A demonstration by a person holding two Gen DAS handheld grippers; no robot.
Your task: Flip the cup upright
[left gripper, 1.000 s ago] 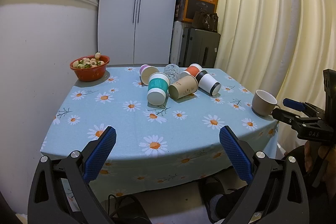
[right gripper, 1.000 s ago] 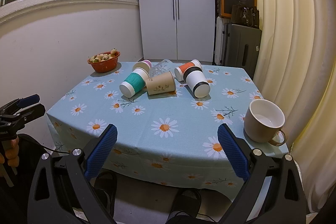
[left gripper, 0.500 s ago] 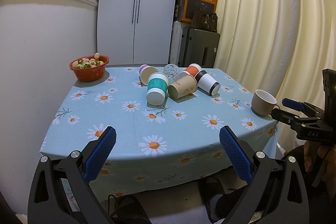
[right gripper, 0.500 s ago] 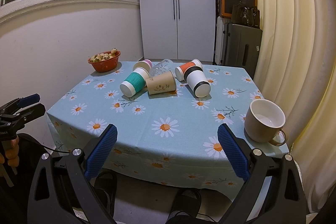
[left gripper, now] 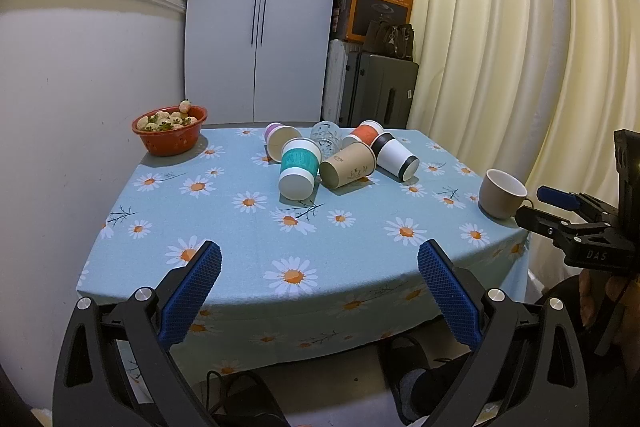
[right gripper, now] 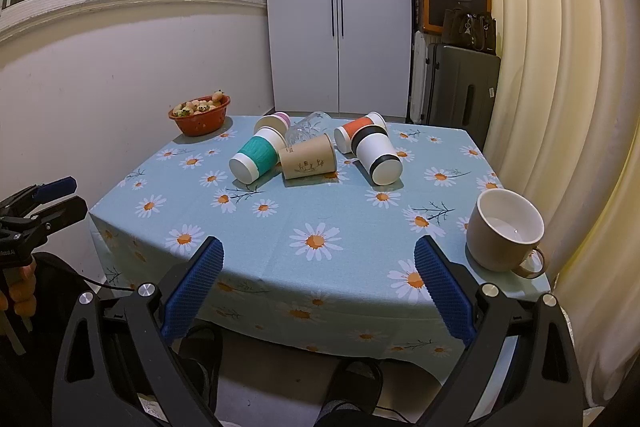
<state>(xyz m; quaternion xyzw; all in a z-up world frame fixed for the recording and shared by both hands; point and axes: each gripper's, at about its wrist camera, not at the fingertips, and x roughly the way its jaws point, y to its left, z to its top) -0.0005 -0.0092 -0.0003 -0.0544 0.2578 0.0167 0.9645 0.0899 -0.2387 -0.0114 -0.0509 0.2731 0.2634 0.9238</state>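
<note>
Several cups lie on their sides in a cluster at the far middle of the table: a teal cup [left gripper: 298, 167] [right gripper: 256, 155], a brown paper cup [left gripper: 349, 165] [right gripper: 308, 162], a black and white cup [left gripper: 396, 155] [right gripper: 378, 157], an orange cup [left gripper: 365, 131] [right gripper: 358, 131], a pink-rimmed cup [left gripper: 275, 141] [right gripper: 273, 123] and a clear glass [left gripper: 326, 141] [right gripper: 306, 127]. A beige mug [left gripper: 502, 193] [right gripper: 504, 230] stands upright at the right front edge. My left gripper [left gripper: 319, 273] and right gripper [right gripper: 318, 267] are both open and empty, held before the table's front edge.
The table [left gripper: 240, 239] [right gripper: 360, 219] has a blue daisy cloth. A red bowl of strawberries [left gripper: 170, 129] [right gripper: 200, 115] sits at the far left corner. A wall is on the left, a white cabinet [left gripper: 260, 19] behind, curtains [left gripper: 520, 47] on the right.
</note>
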